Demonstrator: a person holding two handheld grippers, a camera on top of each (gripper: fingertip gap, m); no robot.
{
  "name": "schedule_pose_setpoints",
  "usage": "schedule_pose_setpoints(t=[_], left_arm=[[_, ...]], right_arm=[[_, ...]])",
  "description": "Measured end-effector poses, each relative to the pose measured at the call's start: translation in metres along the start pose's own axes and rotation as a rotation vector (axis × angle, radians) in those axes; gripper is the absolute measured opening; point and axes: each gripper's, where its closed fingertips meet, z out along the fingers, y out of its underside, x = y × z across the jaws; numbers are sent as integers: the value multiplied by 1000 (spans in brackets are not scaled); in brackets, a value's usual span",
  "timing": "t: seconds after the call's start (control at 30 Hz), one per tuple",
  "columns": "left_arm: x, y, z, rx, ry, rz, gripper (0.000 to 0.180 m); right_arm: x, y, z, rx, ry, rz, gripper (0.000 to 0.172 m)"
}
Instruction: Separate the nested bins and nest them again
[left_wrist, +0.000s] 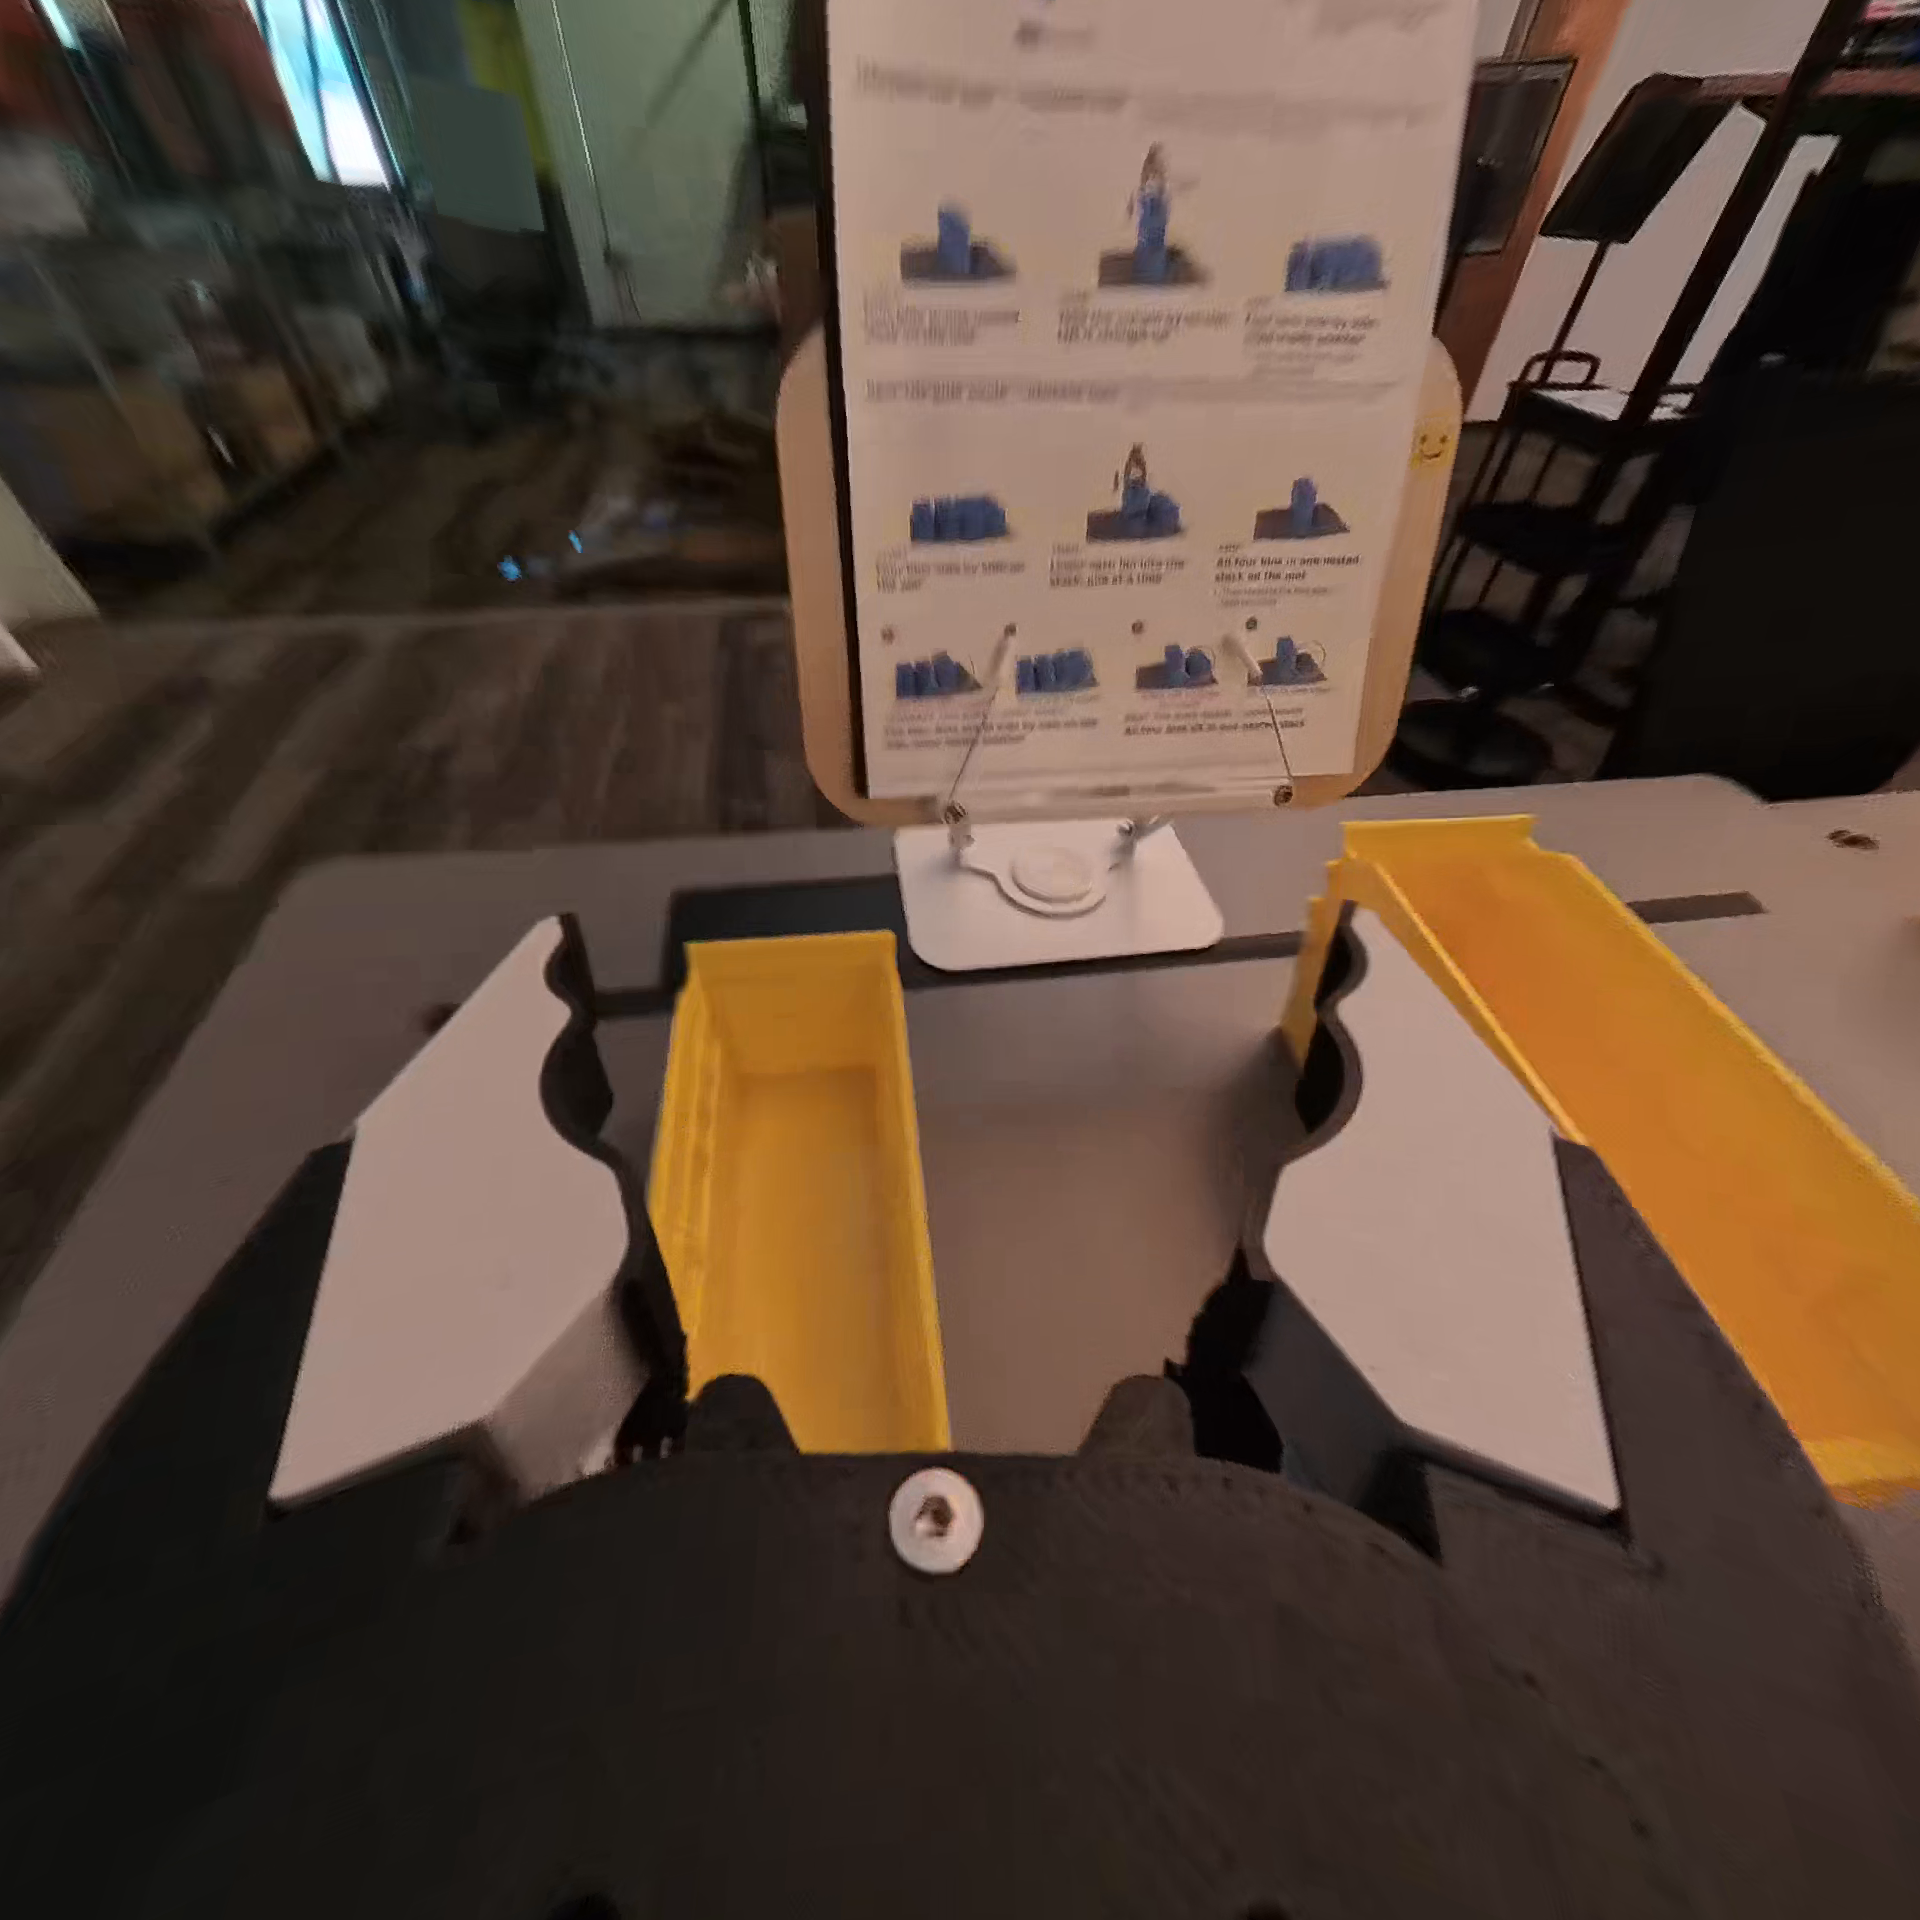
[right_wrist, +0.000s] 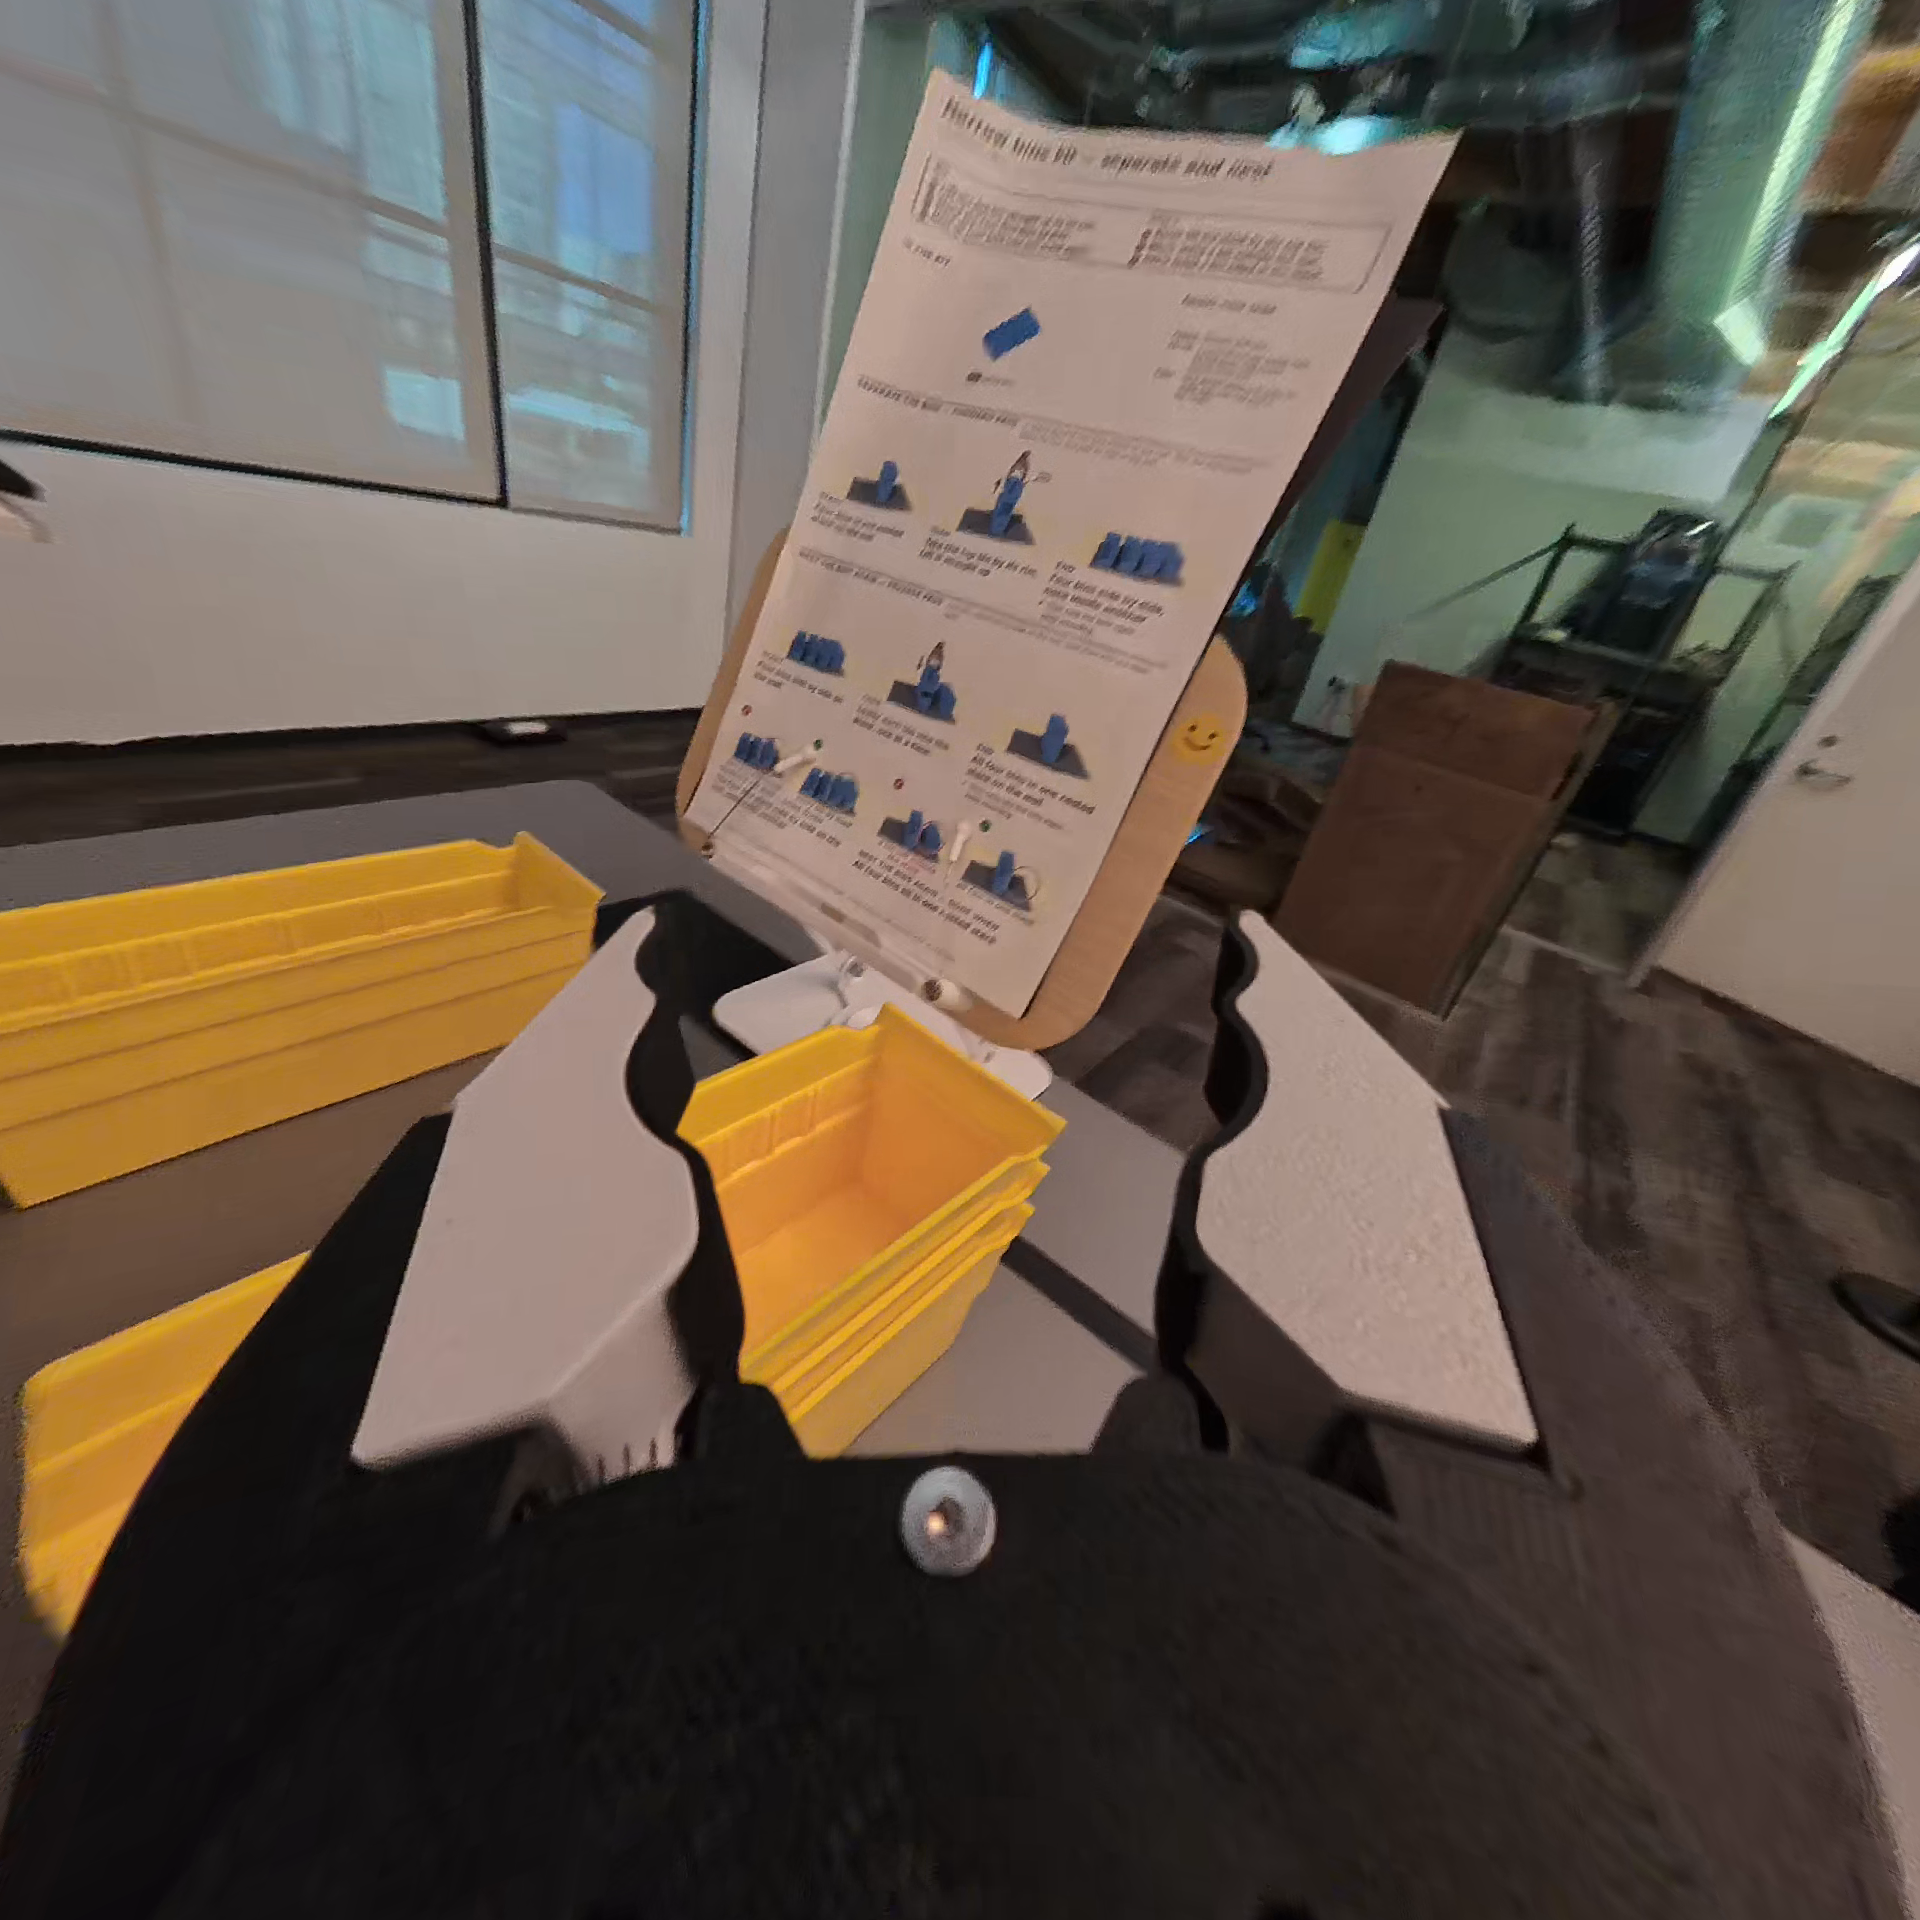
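Both claws wide, gripping nothing — yellow plastic bin (left_wrist: 795, 1174) stands between left claw (left_wrist: 956, 997) tips, nested yellow bins (right_wrist: 883, 1195) inside right claw (right_wrist: 940, 997); likely light, stiff, thin-walled, slick — pinch a long side wall below its rim.

Long yellow bin (left_wrist: 800, 1184) alone, open side up on the tabletop (left_wrist: 1091, 1143), stack of nested yellow bins (right_wrist: 883, 1205) beside it, all upright

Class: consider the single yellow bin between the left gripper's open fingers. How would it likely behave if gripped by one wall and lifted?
The yellow bin is thin-walled and empty, so it is probably light. It looks like rigid plastic, likely to hold shape. Being long and narrow, it may tilt if held off-centre.
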Motion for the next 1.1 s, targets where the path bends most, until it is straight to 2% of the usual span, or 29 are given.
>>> schedule_pose_setpoints(t=[0.07,0.13,0.2,0.27,0.33,0.37,0.5,0.6,0.67,0.73,0.83,0.9,0.97,1.1], left_arm=[[9,6,18,-2,142,-156,128],[19,4,28,-16,298,-268,121],[22,16,40,-142,338,-279,122],[16,40,56,-296,264,-142,129],[-6,71,71,-467,91,7,152],[-19,84,76,-543,-4,26,158],[-40,111,95,-673,-69,-40,158],[-60,152,99,-867,-122,-37,158],[-57,177,99,-969,-91,-114,154],[-59,193,100,-1004,-95,-145,154],[-78,216,92,-1105,-178,-80,154],[-80,226,87,-1157,-186,-96,148],[-73,231,87,-1174,-160,-156,140],[-71,230,87,-1192,-162,-154,133]], right_arm=[[-15,3,0,-64,-80,-7,102],[-27,-5,-8,-83,-102,-96,103],[-23,-10,-18,-103,-42,-206,104],[-12,-15,-26,-104,6,-208,103],[2,-15,-33,-108,22,-111,103],[7,-15,-36,-103,15,-60,103],[31,-20,-53,-53,21,51,103],[45,-25,-67,-20,42,75,102],[56,-22,-74,-26,61,84,102],[65,-19,-78,-24,69,113,101],[69,-18,-81,-8,46,172,100],[69,-19,-82,-3,32,188,98],[69,-19,-82,-1,28,189,97],[68,-13,-81,-35,9,191,92]])
